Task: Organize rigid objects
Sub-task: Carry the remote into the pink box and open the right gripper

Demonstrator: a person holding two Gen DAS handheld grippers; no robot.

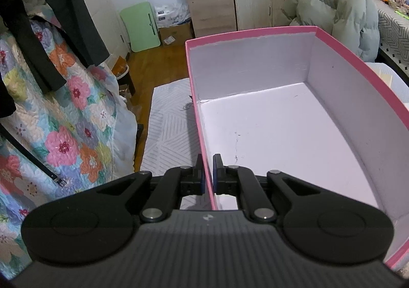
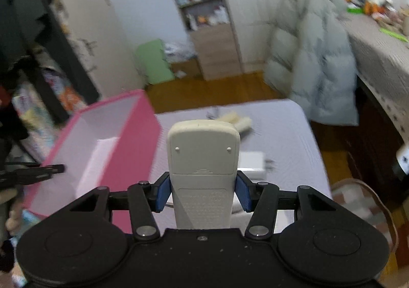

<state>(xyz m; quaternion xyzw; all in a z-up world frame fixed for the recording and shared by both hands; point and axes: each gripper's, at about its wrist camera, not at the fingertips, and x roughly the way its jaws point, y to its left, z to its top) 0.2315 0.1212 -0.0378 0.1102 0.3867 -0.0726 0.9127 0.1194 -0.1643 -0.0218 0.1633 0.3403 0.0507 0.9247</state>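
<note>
A pink box [image 1: 358,63] with a white inside fills the right of the left wrist view. My left gripper [image 1: 208,173] is shut on the box's near left wall, one finger outside and one inside. The box's floor shows bare in this view. In the blurred right wrist view my right gripper [image 2: 203,192] is shut on a grey-white remote control [image 2: 203,157], back side up, lifted above the table. The pink box [image 2: 139,139] stands to its left there, with the left gripper's dark fingers [image 2: 48,169] at the box's edge.
A grey patterned table cover [image 2: 286,134] carries a white charger block [image 2: 251,164] and a pale fluffy item [image 2: 237,120] beyond the remote. A floral quilt [image 1: 66,119] hangs left. A puffy grey coat [image 1: 340,6], shelves and a cluttered side table stand behind.
</note>
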